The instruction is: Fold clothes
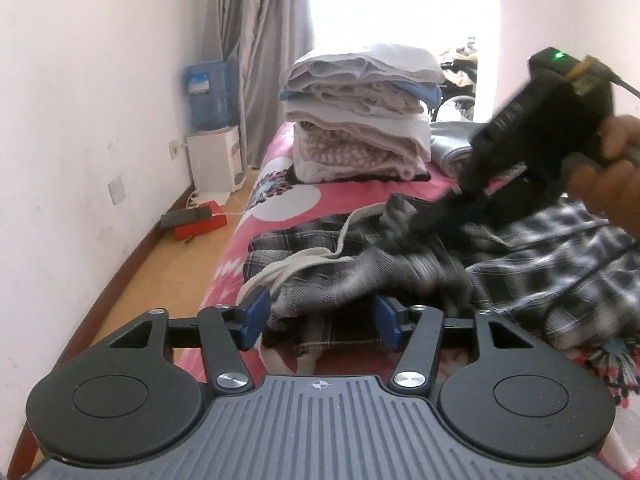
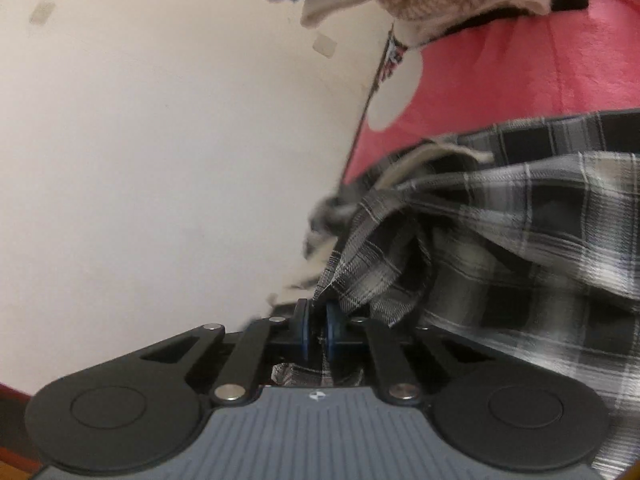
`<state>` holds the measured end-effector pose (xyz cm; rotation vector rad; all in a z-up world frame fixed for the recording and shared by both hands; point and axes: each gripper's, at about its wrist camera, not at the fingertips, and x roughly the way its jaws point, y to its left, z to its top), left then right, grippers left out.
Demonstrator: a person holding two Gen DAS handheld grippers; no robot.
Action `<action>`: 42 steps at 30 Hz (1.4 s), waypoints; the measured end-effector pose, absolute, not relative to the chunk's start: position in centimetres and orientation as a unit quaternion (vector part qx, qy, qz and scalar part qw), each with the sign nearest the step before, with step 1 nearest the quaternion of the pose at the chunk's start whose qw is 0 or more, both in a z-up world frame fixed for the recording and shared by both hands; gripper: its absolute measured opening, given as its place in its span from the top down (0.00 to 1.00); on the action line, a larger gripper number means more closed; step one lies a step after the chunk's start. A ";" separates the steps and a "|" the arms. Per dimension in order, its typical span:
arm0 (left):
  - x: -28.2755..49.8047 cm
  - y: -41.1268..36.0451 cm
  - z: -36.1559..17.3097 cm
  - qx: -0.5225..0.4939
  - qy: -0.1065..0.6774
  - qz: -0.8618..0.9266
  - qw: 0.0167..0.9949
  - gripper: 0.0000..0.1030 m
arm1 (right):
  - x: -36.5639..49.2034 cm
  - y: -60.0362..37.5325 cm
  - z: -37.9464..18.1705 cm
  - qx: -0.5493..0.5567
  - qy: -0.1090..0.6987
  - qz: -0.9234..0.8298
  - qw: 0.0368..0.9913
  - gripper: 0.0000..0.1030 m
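Soft woven plaid shirt (image 1: 400, 272), matt plastic tongs (image 1: 320, 320)

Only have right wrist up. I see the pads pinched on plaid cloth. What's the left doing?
Observer: The left gripper is open, its blue pads spread with a bunched fold of the plaid shirt between them, not clamped.
Operator: Where's the rest of the shirt?
Observer: Spread crumpled across the pink bedspread, trailing off to the right under the right gripper.
Operator: Any finished pile?
Observer: Yes, a tall stack of folded clothes sits further back on the bed, near the window.
Operator: Right side clear of it?
Observer: In the left view the right gripper hangs in front of the stack, held in a hand, with bedspread showing between.
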<state>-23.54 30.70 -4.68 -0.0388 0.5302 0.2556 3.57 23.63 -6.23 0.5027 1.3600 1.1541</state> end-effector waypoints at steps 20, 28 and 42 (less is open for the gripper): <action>-20.3 32.9 -6.3 -0.040 0.295 0.185 0.936 0.32 | 10.0 29.2 -8.6 0.364 0.608 0.403 0.580 0.68; -20.0 35.3 -6.5 -0.097 0.290 0.171 0.937 0.46 | 9.6 27.6 -6.1 0.284 0.593 0.432 0.618 0.61; -20.6 34.5 -3.3 -0.053 0.294 0.080 0.951 0.92 | 8.4 22.4 -4.7 0.220 0.573 0.431 0.662 0.60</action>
